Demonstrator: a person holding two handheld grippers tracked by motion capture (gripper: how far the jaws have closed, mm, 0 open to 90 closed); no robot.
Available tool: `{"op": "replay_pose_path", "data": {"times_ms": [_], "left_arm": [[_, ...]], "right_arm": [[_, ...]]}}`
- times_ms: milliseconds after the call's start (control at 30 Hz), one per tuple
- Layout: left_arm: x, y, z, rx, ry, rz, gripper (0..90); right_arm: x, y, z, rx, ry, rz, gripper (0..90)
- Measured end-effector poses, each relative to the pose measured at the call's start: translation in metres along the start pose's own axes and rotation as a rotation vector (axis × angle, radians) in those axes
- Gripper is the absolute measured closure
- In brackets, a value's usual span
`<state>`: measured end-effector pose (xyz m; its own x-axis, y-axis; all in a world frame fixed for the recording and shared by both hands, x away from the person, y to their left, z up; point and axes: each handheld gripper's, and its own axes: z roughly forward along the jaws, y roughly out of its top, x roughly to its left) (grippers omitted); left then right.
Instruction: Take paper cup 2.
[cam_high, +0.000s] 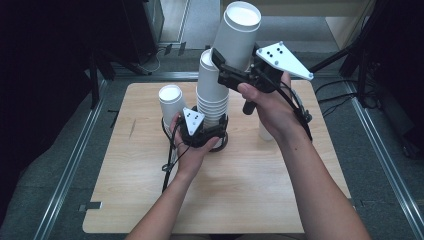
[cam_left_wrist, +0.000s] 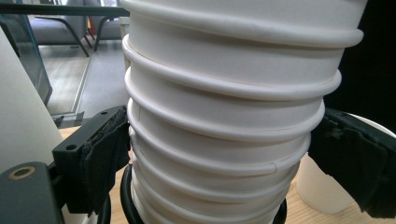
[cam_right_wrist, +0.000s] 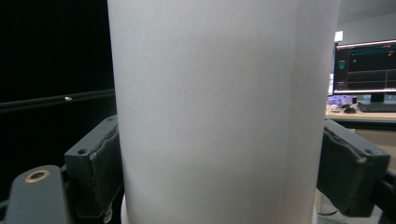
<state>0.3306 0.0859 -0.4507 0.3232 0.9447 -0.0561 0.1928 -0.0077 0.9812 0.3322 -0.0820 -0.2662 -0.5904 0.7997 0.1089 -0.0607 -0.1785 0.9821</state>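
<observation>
I've got the right gripper (cam_high: 226, 70) clamped on the lifted cup (cam_high: 237, 35) above the stack (cam_high: 212, 95), left gripper (cam_high: 202, 134) pinching its base, so I pull straight, no tilting.

No lettering, label or number can be read on anything here.
</observation>
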Motion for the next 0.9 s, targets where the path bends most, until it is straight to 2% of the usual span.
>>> {"op": "replay_pose_path", "data": {"times_ms": [100, 267, 433, 533, 800, 900], "left_arm": [[0.0, 0.0, -0.001, 0.003, -0.002, 0.003, 6.7], [-0.001, 0.0, -0.003, 0.001, -0.002, -0.001, 6.7], [-0.001, 0.0, -0.01, 0.001, -0.047, -0.002, 1.5], [0.0, 0.001, -0.015, 0.001, -0.067, 0.003, 1.3], [0.0, 0.002, -0.034, -0.007, -0.101, 0.029, 1.2], [0.001, 0.002, -0.042, -0.009, -0.111, 0.024, 1.3]], "right_arm": [[-0.005, -0.002, -0.007, 0.002, -0.01, -0.009, 13.5], [-0.016, -0.005, -0.021, -0.003, -0.03, 0.005, 13.5], [-0.023, -0.011, -0.03, 0.015, -0.061, -0.016, 13.5], [-0.027, -0.014, -0.037, 0.014, -0.07, -0.019, 13.5], [-0.03, -0.024, -0.055, 0.011, -0.078, -0.023, 13.5], [-0.031, -0.03, -0.063, 0.011, -0.081, -0.023, 13.5]]}}
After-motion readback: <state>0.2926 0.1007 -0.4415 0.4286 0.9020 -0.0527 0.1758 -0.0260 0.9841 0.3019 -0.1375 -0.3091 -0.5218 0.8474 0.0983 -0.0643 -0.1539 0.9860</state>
